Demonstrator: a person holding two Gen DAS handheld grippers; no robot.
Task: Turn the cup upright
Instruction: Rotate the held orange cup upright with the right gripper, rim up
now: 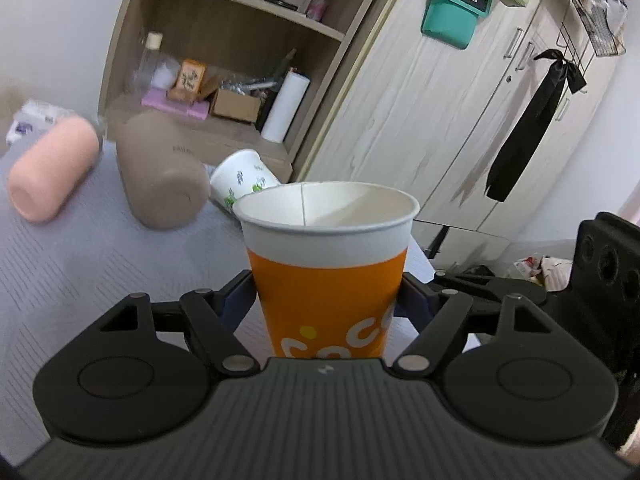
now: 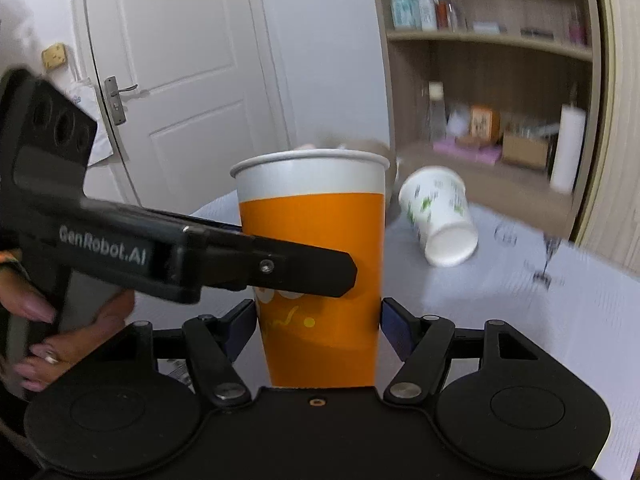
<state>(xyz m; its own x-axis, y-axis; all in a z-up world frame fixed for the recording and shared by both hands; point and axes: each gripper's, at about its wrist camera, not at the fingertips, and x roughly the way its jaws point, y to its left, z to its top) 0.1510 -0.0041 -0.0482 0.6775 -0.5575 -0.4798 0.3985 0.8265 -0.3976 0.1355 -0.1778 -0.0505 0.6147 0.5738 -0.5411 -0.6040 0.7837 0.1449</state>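
Note:
An orange and white paper cup (image 1: 326, 280) stands upright with its mouth up, between the fingers of my left gripper (image 1: 326, 300), which is shut on it. The same cup (image 2: 316, 248) fills the right wrist view, where my right gripper (image 2: 318, 316) has both blue pads against its sides. The left gripper's black finger (image 2: 280, 268) crosses the front of the cup in the right wrist view. A white cup with green print (image 1: 242, 180) lies on its side on the table behind; it also shows in the right wrist view (image 2: 440, 216).
A brown tumbler (image 1: 162, 176) and a pink tumbler (image 1: 52, 168) lie on their sides on the grey tablecloth (image 1: 80, 272). A wooden shelf unit (image 1: 240, 60) and a wardrobe (image 1: 460, 112) stand behind. A white door (image 2: 172, 72) is at the left.

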